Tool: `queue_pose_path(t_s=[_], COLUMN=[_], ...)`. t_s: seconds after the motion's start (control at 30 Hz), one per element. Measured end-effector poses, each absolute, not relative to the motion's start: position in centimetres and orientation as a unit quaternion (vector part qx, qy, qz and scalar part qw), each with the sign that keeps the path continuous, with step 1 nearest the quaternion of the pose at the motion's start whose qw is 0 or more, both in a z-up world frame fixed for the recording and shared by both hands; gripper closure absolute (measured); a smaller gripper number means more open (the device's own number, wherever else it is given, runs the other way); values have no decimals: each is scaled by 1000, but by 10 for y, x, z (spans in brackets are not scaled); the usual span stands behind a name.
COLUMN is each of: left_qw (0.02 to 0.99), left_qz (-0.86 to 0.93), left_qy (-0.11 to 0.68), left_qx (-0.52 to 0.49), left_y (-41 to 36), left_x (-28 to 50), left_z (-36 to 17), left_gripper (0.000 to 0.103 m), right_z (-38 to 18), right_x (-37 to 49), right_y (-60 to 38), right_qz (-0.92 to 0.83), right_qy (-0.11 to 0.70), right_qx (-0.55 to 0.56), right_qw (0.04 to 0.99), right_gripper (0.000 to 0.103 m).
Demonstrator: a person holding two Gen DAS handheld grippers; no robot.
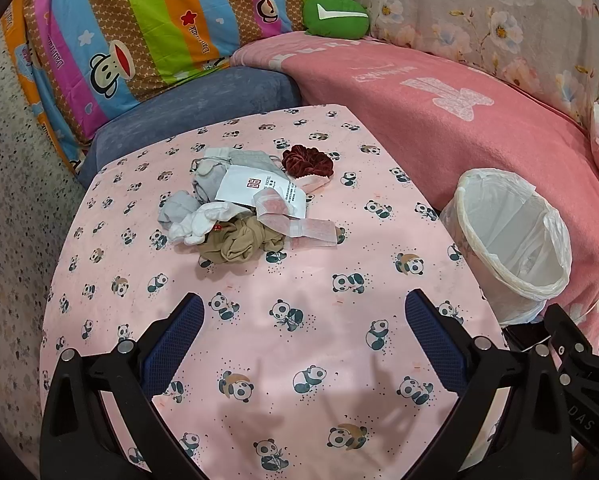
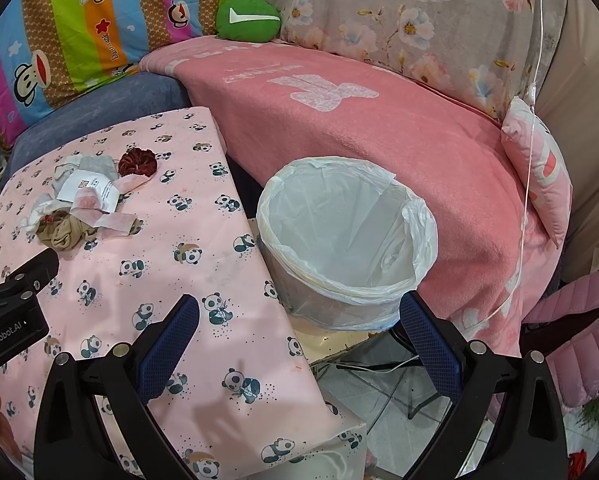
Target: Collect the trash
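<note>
- Trash: a small heap of crumpled wrappers and cloth scraps (image 1: 243,208), piled toward the far side of the pink panda-print tablecloth (image 1: 283,360); judged still entirely to be collected.
- Topped by a white printed paper packet with a red logo (image 1: 259,194) and a translucent pinkish plastic sleeve (image 1: 299,224), both loose and light, so likely easiest to pinch first.
- Underneath: a beige bunched stocking-like fabric (image 1: 239,244), a white crumpled tissue or cloth (image 1: 201,222), grey fabric (image 1: 243,160); a dark red velvet scrunchie (image 1: 307,160) just beside the heap, perhaps not trash at all.
- Off the table's right edge: a round bin lined with a thin white plastic bag (image 2: 339,236), mouth open and upward, nothing visible inside; placed close, presumably for short drops from the table.
- Behind: a pink fleece blanket (image 2: 379,140) over a sofa, backed by a striped cartoon-monkey sheet (image 1: 119,20).
- Left gripper (image 1: 303,344): blue-padded fingers (image 1: 175,340) spread wide, holding nothing, hovering above bare tablecloth well short of the heap.
- Right gripper (image 2: 299,344): spread equally wide, holding nothing, raised near the table's right edge with the bin just ahead.
</note>
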State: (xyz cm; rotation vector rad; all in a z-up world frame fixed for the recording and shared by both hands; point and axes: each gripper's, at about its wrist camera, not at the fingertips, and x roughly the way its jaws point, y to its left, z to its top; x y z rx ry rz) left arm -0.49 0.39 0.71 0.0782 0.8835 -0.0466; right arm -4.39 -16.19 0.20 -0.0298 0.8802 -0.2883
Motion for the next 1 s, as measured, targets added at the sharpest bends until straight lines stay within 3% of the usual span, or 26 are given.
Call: queue_pose_path(t_s=[1.0], left_qw=[904], left_qz=[-23], left_qy=[426], left_qx=[36], left_y=[5], left_x=[-6], left_z=[8], left_gripper=[7], right_z=[4], right_x=[-45], right_y=[-161], right_qz=[-140], right_qy=[423], right_qx=[-16], right_qw=[895], right_gripper=[5])
